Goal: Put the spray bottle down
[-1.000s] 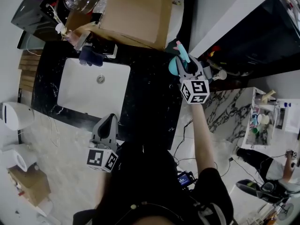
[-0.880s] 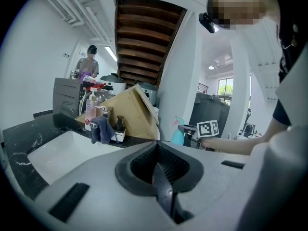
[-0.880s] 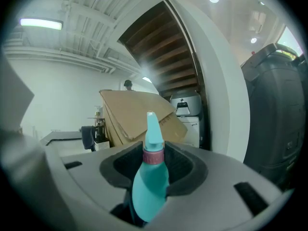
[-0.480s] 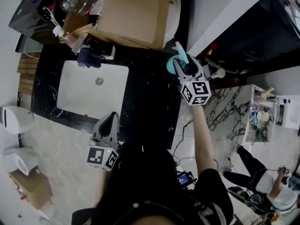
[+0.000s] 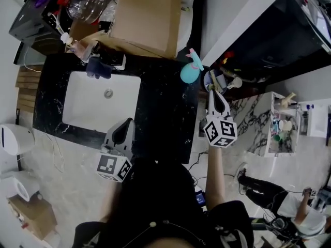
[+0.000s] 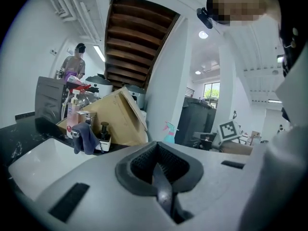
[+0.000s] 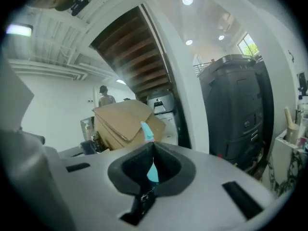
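Now right hand-held gripper (image 5: 212, 94) closed, empty, arm outstretched, clear of spray bottle (image 5: 190, 72).

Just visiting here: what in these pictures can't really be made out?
- Spray bottle: in the right gripper view only its pink nozzle and a teal sliver show; the shut right gripper hides the rest.
- Cardboard box: head view, its flaps hide any contents.
- Dark pump bottle: left gripper view, label too small.
- Shelf items: head view, too small to name.

Teal spray bottle (image 5: 189, 73), pink-topped, on black white-veined counter (image 5: 164, 115).
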Demonstrator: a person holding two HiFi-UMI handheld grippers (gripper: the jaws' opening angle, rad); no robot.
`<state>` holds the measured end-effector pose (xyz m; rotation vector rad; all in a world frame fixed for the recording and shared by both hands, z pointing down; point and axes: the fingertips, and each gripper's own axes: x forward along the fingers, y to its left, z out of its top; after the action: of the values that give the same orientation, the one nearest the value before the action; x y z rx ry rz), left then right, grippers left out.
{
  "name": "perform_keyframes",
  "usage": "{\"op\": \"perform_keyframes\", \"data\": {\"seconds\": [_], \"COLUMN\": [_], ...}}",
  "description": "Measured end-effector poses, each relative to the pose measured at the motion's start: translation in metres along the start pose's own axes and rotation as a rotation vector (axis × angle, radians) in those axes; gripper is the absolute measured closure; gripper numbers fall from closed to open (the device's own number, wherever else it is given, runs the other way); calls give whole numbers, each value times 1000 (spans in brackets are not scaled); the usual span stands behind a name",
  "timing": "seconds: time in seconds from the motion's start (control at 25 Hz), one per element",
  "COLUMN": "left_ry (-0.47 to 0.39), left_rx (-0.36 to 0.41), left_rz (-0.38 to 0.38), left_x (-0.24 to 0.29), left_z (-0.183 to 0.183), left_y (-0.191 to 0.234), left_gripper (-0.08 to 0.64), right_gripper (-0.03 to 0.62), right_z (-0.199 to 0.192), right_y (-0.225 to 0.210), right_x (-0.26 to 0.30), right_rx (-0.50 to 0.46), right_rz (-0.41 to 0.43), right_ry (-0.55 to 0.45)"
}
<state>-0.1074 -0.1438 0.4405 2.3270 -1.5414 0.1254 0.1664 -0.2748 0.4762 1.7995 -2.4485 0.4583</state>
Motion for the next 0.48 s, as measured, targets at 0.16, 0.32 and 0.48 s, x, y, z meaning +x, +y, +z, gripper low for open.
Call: {"op": "perform_keyframes", "data": {"seconds": [0.16,0.32,0.48], "left_ry": [-24,-52,-72], "left_rx": [9,14,26], "left_rz": [-51,-100,-144], "left_x": [6,9,12], "left_z": [9,18,23], "left_y": [-7,-11,-19], "left_gripper": [557,557,557], "right_gripper": [589,589,589], "right_z": [12,30,42], "right_y": [34,75,108], "right_x": [-53,-94,-124], "right_rx": [26,40,0], "right_rz": [43,93,129], "right_ry": [-22,-86,-110]}}
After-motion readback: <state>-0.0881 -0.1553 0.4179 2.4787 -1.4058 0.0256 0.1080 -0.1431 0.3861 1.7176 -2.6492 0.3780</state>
